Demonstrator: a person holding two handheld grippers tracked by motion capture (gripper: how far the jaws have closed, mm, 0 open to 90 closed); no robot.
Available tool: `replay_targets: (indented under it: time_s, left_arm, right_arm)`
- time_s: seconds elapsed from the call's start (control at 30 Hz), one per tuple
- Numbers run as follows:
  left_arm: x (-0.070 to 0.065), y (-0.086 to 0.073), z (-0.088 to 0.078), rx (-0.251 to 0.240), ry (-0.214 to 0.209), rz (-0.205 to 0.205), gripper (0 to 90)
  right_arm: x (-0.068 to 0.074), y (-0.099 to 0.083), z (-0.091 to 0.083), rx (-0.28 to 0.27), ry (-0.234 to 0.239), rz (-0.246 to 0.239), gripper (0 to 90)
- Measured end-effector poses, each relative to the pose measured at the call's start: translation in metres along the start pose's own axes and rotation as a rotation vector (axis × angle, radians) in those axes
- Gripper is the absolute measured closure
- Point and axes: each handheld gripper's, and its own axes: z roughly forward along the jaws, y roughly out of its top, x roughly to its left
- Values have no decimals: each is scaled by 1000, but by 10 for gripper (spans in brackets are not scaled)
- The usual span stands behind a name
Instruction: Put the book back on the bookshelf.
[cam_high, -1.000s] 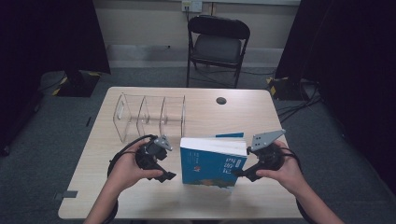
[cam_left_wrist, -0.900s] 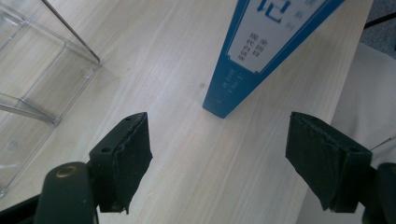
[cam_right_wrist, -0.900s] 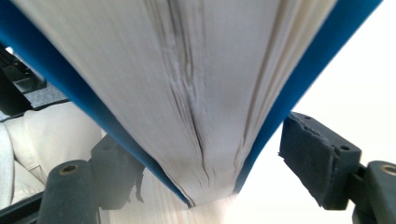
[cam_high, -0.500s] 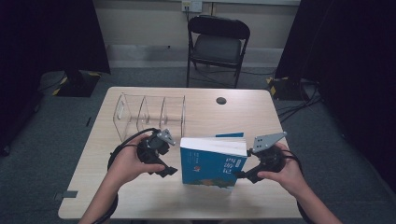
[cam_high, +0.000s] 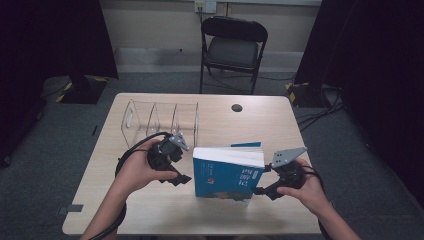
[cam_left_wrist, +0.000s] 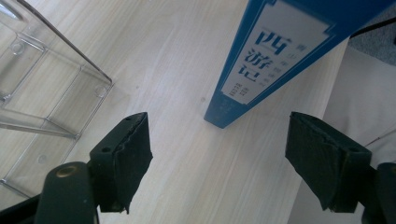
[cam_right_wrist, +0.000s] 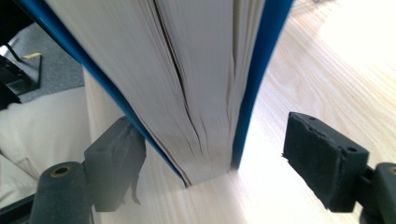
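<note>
Blue book (cam_high: 227, 175) stands on its edge near the table (cam_high: 270, 125) front, tilted, w/ my grippers either side. Since a sec ago my left gripper (cam_high: 181, 178) has pulled back a bit from the spine; right gripper (cam_high: 260, 190) has crept in, page block now between its wide-open jaws, one pad seems to touch the cover. Left jaws open too, nothing held. Guessing I'm about to pinch & lift. Clear rack (cam_high: 160, 120) sits behind-left of book; open tabletop behind-right, front edge close

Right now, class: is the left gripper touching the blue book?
Apart. The left gripper view shows bare table between both open jaws of the left gripper and the book.
</note>
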Motion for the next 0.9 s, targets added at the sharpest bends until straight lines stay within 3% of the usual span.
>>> replay_targets:
  time_s: [0.37,0.7,0.73,0.9]
  left_arm:
    - [-2,14,-8,-9,-4,23,219]
    - [-6,28,-8,-21,-8,61,214]
    - [-8,29,-8,-31,-10,45,214]
    - [-6,38,-11,-13,-8,80,214]
  right_arm:
    - [-7,-35,15,69,-26,32,179]
    - [-13,-61,20,94,-55,80,180]
    - [-14,-64,20,97,-59,82,180]
    - [-15,-75,21,115,-74,94,185]
